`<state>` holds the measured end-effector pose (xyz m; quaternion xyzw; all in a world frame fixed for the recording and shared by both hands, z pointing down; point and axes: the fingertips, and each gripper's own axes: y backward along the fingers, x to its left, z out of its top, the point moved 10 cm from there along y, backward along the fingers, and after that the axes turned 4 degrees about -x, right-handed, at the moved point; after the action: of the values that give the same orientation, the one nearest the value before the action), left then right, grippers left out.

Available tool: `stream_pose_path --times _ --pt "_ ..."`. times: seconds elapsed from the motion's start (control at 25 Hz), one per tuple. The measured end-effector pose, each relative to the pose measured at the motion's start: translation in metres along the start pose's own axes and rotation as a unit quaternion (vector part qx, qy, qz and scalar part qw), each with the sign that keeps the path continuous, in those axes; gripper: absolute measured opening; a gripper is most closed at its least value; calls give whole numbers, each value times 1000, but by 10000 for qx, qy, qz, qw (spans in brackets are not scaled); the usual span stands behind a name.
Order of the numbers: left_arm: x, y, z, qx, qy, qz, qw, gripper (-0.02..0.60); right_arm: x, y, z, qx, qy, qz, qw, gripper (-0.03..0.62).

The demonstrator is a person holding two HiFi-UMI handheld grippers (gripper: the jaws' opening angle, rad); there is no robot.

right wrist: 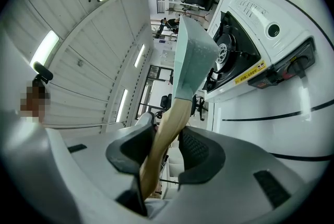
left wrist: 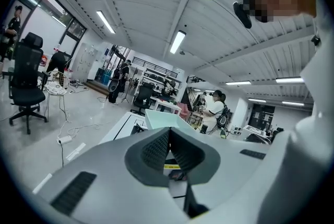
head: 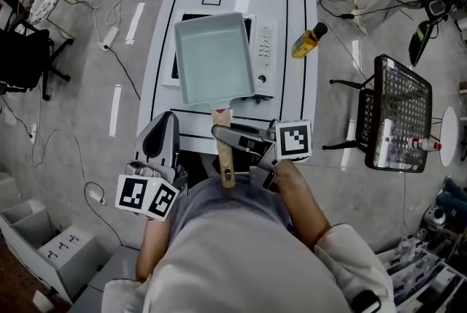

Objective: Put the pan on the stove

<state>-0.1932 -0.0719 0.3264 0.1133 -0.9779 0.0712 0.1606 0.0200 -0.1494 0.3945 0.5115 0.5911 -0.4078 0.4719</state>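
Observation:
A pale teal rectangular pan (head: 214,58) with a wooden handle (head: 225,155) lies over the white tabletop stove (head: 264,49) and hides most of its top. Whether it rests on the stove I cannot tell. My right gripper (head: 228,138) is shut on the handle from the right. In the right gripper view the handle (right wrist: 163,134) runs between the pads, with the pan (right wrist: 193,53) beside the stove (right wrist: 250,48). My left gripper (head: 168,122) sits left of the handle, apart from it, shut and holding nothing. In its own view the left gripper (left wrist: 168,149) points at the pan (left wrist: 164,119).
The stove stands on a white table (head: 300,96) with black lines. A yellow oil bottle (head: 309,41) lies at its right edge. A black wire rack (head: 401,114) stands to the right, an office chair (head: 22,56) to the left, and cables cross the floor.

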Motion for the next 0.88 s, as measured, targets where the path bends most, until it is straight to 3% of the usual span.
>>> stream_pose_path --times 0.56,0.76,0.88 --pt "36 -24 8 379 -2 -397 9985 -1 -16 -22 8 -353 -105 -183 9992 161" --pt "41 -32 11 561 -418 -558 9960 -2 -24 -29 10 -516 -194 -186 9983 163" --pt "45 -35 10 671 -340 -681 9948 -1 -27 -35 11 -575 -181 -230 9979 163"
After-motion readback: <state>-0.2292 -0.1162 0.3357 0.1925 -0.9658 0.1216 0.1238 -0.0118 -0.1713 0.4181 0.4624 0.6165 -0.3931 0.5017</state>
